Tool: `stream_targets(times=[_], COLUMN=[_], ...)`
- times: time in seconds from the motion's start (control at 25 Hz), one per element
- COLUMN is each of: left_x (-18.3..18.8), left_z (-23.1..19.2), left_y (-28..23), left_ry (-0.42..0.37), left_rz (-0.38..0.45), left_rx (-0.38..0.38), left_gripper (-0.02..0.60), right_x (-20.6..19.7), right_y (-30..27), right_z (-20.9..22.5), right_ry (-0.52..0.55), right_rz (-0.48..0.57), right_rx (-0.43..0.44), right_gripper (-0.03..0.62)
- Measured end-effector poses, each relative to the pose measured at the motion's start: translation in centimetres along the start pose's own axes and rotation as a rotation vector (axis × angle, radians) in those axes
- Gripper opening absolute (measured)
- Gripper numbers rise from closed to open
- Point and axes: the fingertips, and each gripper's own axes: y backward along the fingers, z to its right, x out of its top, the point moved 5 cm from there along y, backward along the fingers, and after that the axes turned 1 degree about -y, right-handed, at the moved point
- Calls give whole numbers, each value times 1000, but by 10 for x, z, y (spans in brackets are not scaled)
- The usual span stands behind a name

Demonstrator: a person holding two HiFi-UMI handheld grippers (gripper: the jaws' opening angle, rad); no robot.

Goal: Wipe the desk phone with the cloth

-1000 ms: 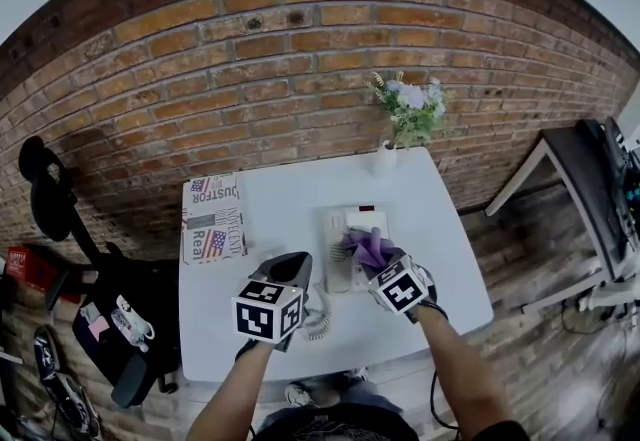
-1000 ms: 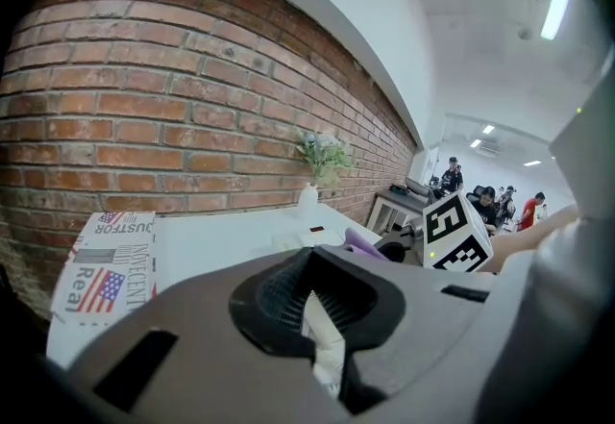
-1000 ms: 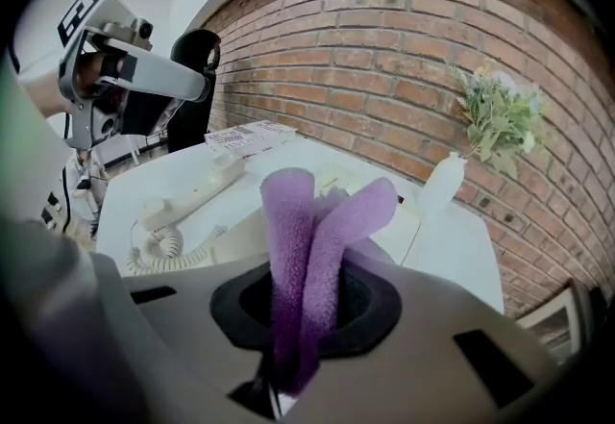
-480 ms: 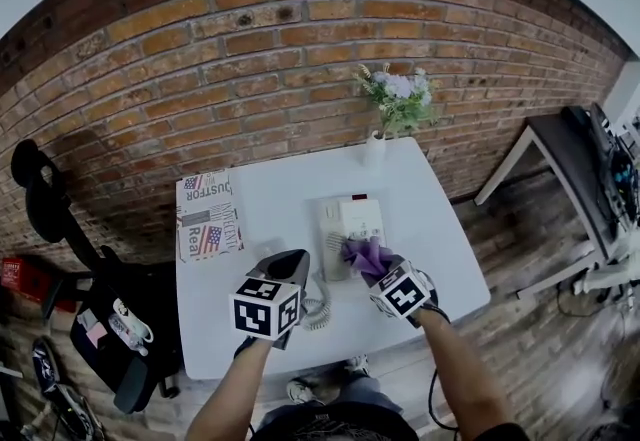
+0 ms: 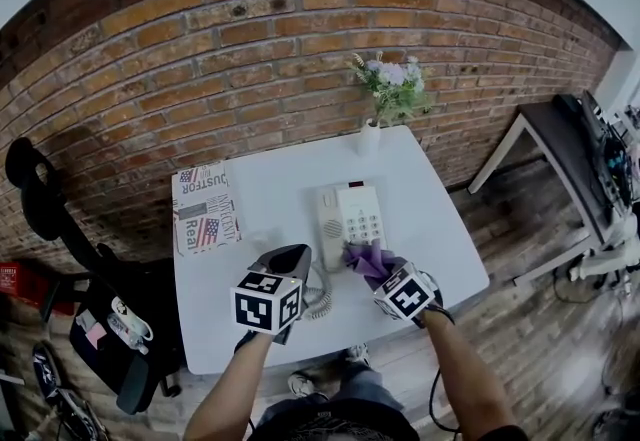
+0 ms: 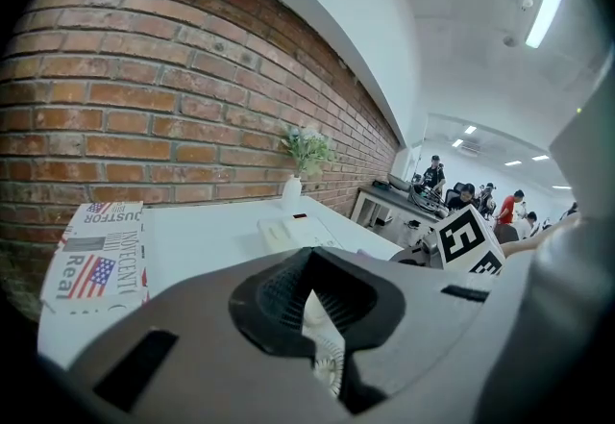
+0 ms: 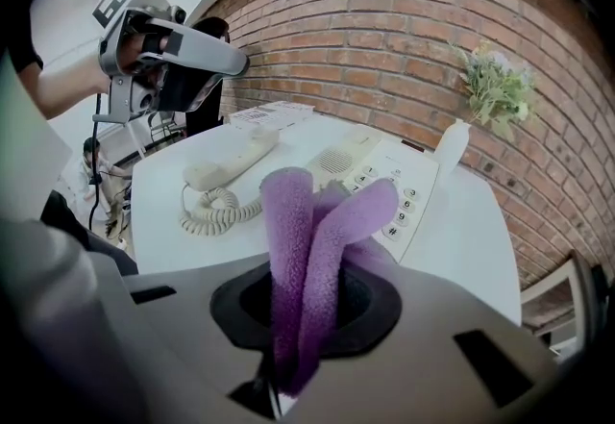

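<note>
The white desk phone [image 5: 352,214] lies on the white table [image 5: 280,189], its keypad showing. Its handset [image 7: 231,161] is off the cradle and rests on the table to the phone's left, with the coiled cord [image 7: 216,211] beside it. My right gripper [image 5: 378,274] is shut on a folded purple cloth [image 5: 365,257], which sticks out of the jaws [image 7: 317,249] just short of the phone's near edge [image 7: 384,177]. My left gripper [image 5: 290,264] hovers above the handset, jaws together and holding nothing; it also appears in the right gripper view [image 7: 235,62].
A white vase with flowers [image 5: 370,137] stands at the table's far edge by the brick wall. A printed box [image 5: 203,209] lies at the far left. A black desk [image 5: 580,159] stands to the right, and a chair with a bag [image 5: 110,319] to the left.
My right gripper has drawn back toward me with the cloth, off the phone, so the keypad is uncovered. The left gripper has held its place.
</note>
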Motion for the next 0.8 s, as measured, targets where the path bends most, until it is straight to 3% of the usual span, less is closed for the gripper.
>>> stream_targets(times=[0.4, 0.8], left_x=[7, 21], left_z=[-4, -10], left_y=[-5, -15], left_ry=[2, 13], left_rz=[6, 12], left_rx=[10, 77], left_gripper=[5, 5], right_x=[20, 82], right_y=[31, 50], right_z=[15, 61], right_ry=[42, 123], right_rz=[68, 190], right_rx=[-37, -45], right_gripper=[46, 48])
